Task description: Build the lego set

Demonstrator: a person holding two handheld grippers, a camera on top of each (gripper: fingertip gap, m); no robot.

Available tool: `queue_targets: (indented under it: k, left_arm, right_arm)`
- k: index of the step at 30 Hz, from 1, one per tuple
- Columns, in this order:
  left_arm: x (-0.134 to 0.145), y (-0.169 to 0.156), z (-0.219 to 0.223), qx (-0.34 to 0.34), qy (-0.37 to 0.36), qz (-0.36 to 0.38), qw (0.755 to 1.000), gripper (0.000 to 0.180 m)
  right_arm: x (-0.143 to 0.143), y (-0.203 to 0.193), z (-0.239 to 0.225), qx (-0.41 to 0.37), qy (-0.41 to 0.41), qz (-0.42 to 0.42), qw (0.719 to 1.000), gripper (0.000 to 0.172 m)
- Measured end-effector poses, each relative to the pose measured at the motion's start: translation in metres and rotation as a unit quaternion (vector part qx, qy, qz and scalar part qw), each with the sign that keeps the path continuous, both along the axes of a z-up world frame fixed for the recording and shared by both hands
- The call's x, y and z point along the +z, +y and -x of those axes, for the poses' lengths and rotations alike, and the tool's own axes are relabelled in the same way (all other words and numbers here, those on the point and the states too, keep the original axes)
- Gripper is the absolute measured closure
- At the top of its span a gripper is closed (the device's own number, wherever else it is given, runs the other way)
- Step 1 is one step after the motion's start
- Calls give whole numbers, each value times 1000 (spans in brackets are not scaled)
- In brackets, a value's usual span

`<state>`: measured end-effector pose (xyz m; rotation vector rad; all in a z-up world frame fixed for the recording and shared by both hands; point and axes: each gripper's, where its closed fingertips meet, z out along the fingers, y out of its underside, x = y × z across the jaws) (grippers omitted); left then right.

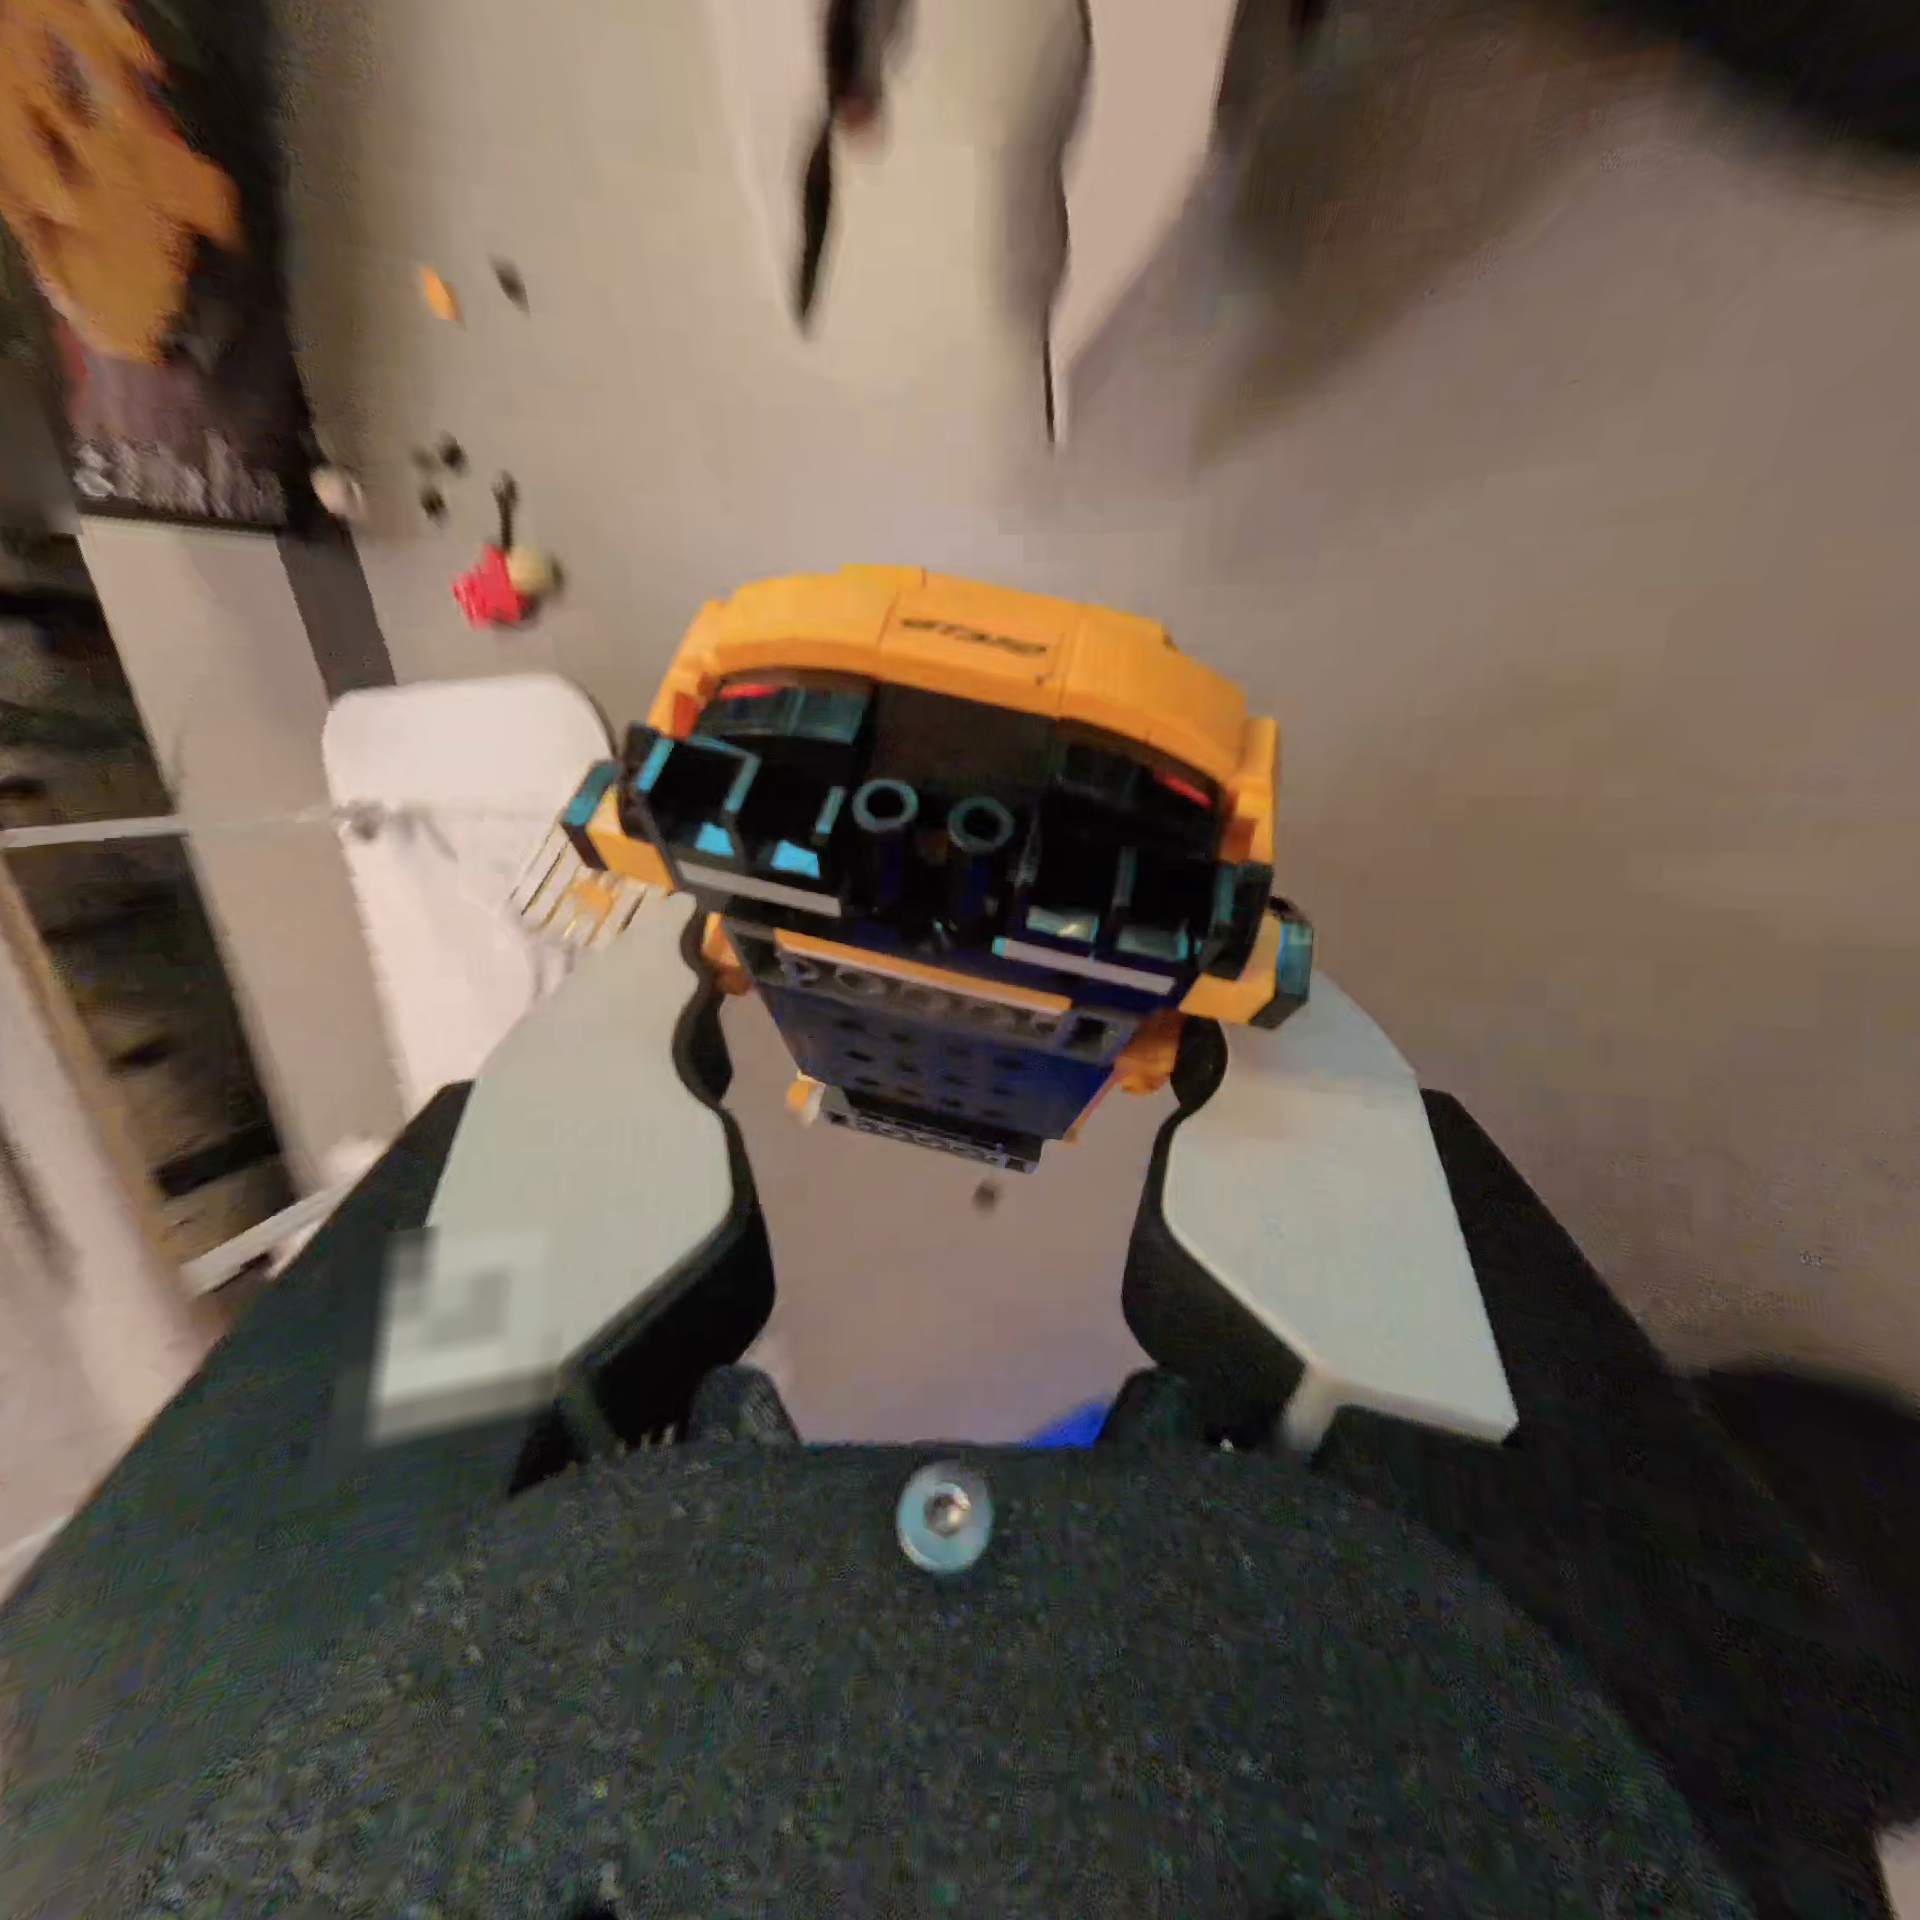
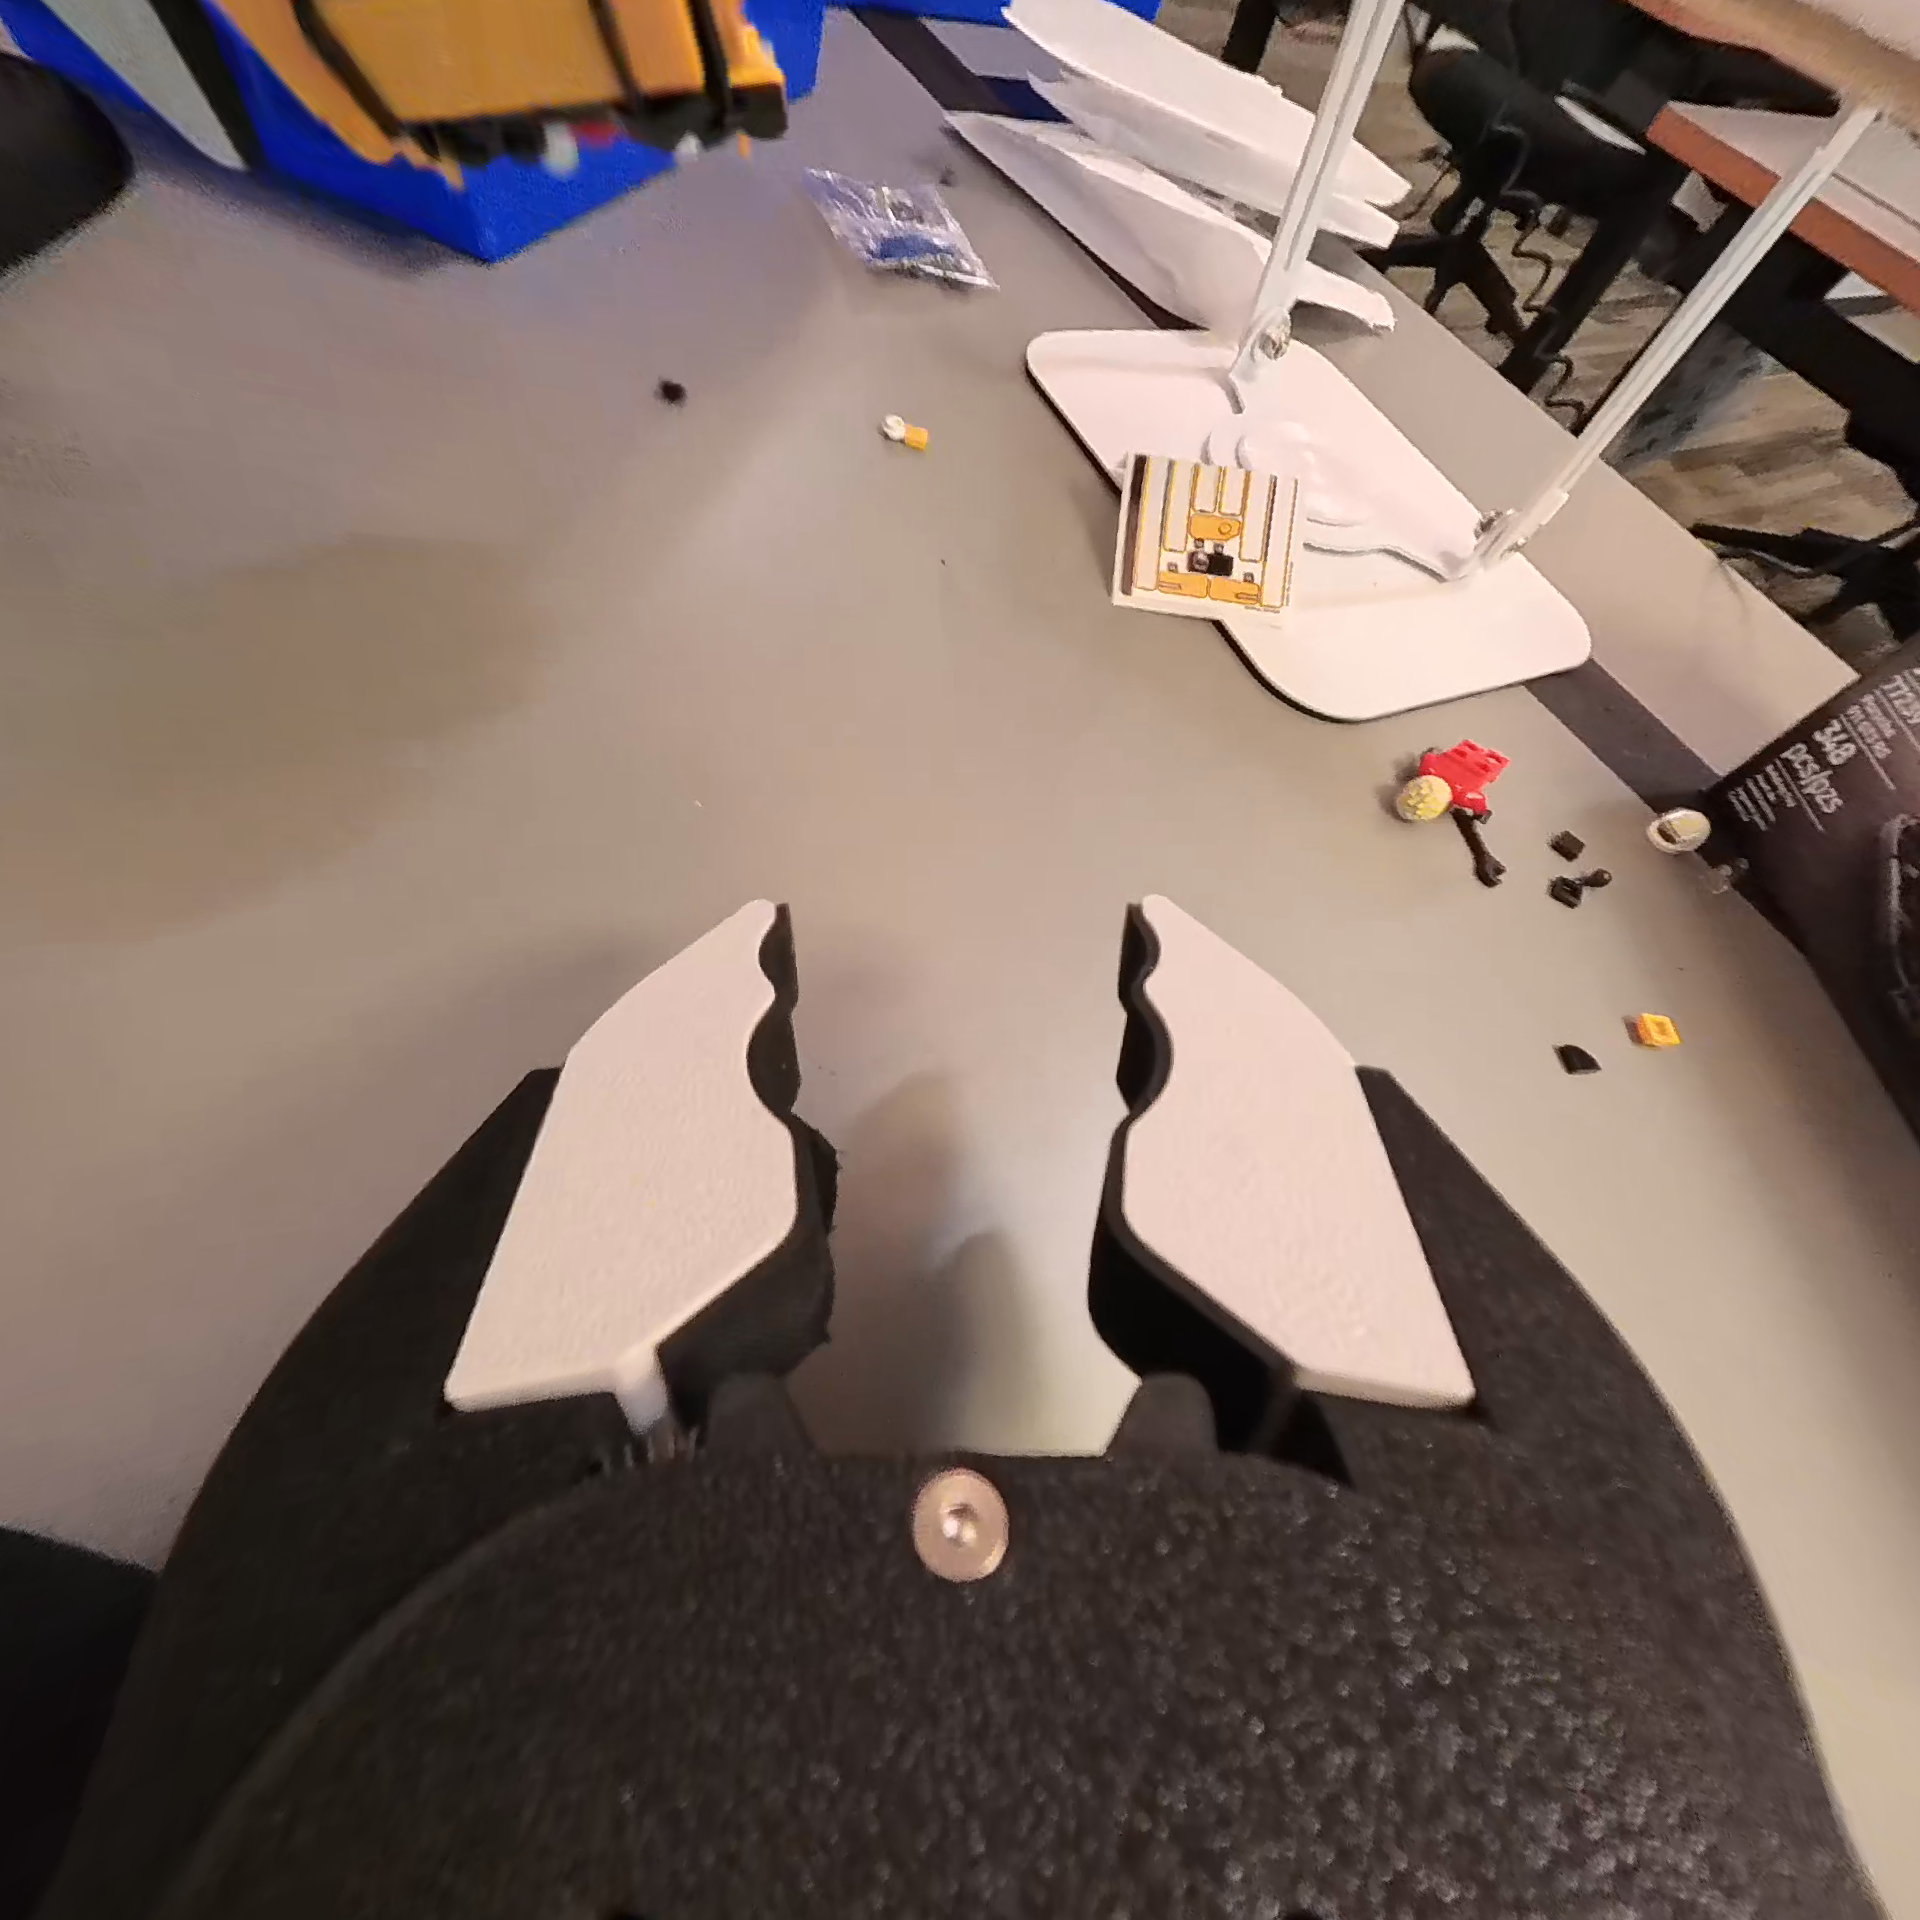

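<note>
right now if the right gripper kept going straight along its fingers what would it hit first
Probably the bare grey table. The right gripper is open and holds nothing, and no loose piece lies on its line. The white stand base and the red brick piece sit off to the right. Depth is hard to judge.

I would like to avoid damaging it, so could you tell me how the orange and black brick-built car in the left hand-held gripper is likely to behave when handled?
The car is probably stiff but fragile: it is built from many small bricks, and bits jut out at its corners. Its glossy plastic may slip under a weak grip.
</note>
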<state>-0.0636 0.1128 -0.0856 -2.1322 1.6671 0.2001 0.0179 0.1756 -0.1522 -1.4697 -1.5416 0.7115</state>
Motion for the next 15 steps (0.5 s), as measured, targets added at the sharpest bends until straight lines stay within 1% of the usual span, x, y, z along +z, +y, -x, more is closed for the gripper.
queue_targets:
  k: [1, 2, 3, 4, 6, 8, 9, 10, 11, 12, 13, 15]
  left_arm:
    - [8, -1, -7, 6, -90, -7, 996, 96]
    - [17, -2, -12, 14, -180, -21, 983, 96]
    - [27, -3, -15, 20, -269, -34, 962, 96]
    - [35, -7, -17, 25, -357, -43, 933, 96]
    - [43, -16, -17, 39, -510, -57, 857, 96]
    - [39, -26, -15, 44, -617, -61, 784, 96]
    - [34, -32, -16, 45, -653, -57, 754, 96]
    - [27, -35, -17, 48, -678, -52, 732, 96]
    - [22, -37, -20, 49, -696, -46, 715, 96]
    - [18, -38, -22, 51, -708, -38, 704, 96]
    - [16, -37, -25, 53, -713, -29, 699, 96]
    - [17, -36, -31, 51, -721, -18, 691, 96]
  right_arm:
    - [3, -4, 1, 8, 9, 9, 1000, 111]
    - [6, -9, 3, 20, 21, 20, 999, 111]
    - [10, -15, 5, 33, 34, 34, 998, 111]
    - [15, -22, 7, 48, 49, 49, 996, 110]
    - [27, -41, 13, 82, 76, 82, 990, 107]
    - [38, -60, 21, 110, 98, 111, 983, 101]
    - [43, -70, 27, 123, 107, 123, 979, 98]
    - [46, -80, 32, 136, 110, 134, 975, 95]
    - [47, -89, 38, 146, 105, 142, 973, 90]
    - [45, -97, 43, 154, 95, 147, 972, 84]
    - [42, -103, 49, 159, 85, 148, 972, 81]
    - [33, -112, 59, 167, 61, 137, 974, 80]
